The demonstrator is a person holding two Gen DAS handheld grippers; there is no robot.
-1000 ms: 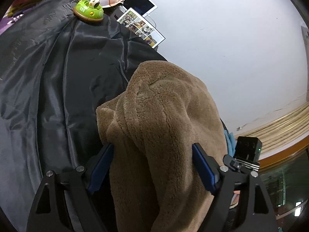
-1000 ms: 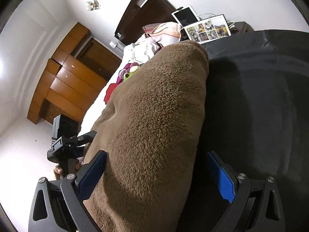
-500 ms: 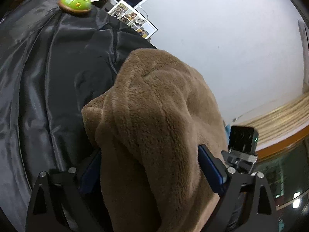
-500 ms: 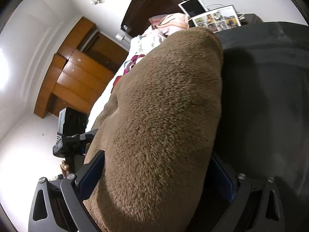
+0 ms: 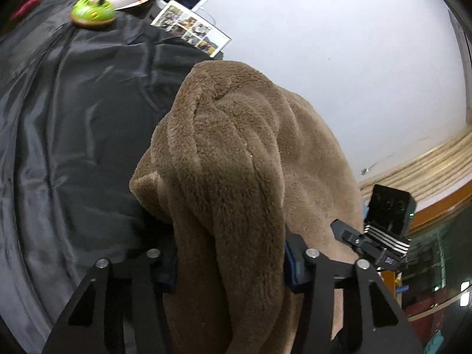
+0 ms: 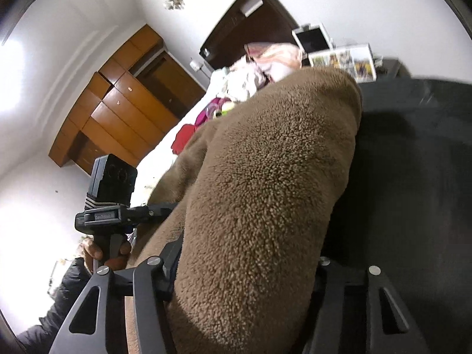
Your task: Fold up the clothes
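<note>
Between your two grippers hangs the brown fleece garment [image 5: 236, 153], draped over the black sheet [image 5: 73, 112]. Your left gripper [image 5: 231, 265] is closing, blue pads pressing a fold of fleece. Your right gripper [image 6: 244, 274] is closing too, fleece bunched tight between its fingers. Far off sit a green toy [image 5: 93, 11] and a photo sheet [image 5: 191, 28].

Both wrist views close behind their fingers, angled down, sharing brown fleece [image 5: 236, 162] and photo sheet [image 6: 343, 59]
</note>
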